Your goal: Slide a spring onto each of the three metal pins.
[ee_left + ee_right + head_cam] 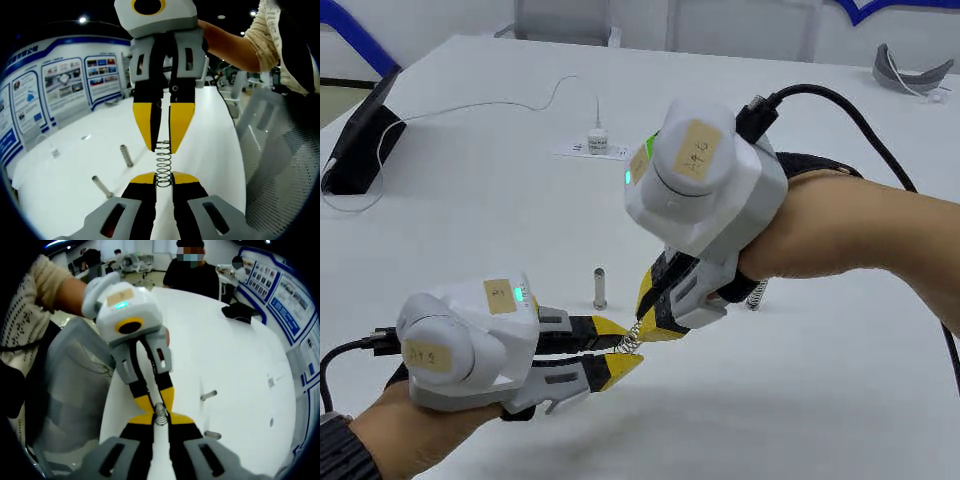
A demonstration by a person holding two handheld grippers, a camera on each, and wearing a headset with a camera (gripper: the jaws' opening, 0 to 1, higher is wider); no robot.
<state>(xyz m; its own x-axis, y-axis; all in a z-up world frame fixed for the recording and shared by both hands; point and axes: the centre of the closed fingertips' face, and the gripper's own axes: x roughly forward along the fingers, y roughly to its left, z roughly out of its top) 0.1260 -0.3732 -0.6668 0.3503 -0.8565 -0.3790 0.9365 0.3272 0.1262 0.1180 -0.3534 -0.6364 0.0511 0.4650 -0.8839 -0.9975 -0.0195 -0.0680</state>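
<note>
A small coil spring is stretched between both grippers just above the white table. My left gripper comes in from the lower left and is shut on one end of it. My right gripper reaches down from the upper right and is shut on the other end. In the left gripper view the spring runs from my left gripper up to the right gripper. One metal pin stands upright just behind the jaws. Two pins stand to the left. A second spring lies by the right gripper.
At the left edge a black device stands with a thin white cable. A small white bottle sits on a paper label further back. A grey curved object lies at the far right. A person sits at the table's far end.
</note>
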